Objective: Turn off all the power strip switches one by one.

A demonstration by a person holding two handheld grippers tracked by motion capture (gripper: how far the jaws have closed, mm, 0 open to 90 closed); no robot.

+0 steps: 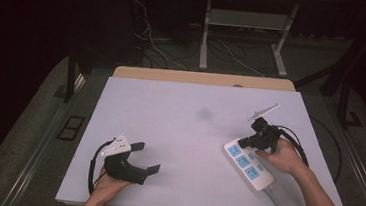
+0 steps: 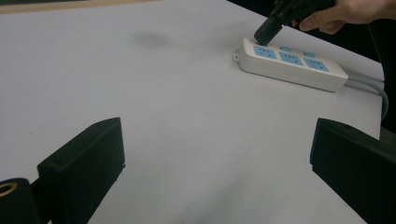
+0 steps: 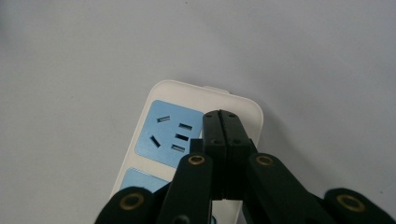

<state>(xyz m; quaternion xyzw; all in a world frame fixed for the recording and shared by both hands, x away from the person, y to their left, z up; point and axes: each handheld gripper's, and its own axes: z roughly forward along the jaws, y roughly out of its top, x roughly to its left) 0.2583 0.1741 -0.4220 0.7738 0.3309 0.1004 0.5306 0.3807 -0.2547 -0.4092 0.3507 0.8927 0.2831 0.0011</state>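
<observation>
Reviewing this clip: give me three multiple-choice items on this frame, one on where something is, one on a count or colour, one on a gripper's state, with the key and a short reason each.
1. Where does the power strip lie on the table?
A. toward the person's right side
B. at the far left corner
C. dead centre

2. How many blue socket panels does the strip show?
A. one
B. three
C. five

3. How do the jaws of the right gripper stand?
A. wide apart
B. closed together, tips over the strip's end
C. clamped on a plug

Key:
1 A, the high view shows it by the right hand.
2 B, three blue panels line up in the left gripper view.
3 B, the right gripper view shows both jaws pressed together with nothing between; the left gripper is the one standing open.
</observation>
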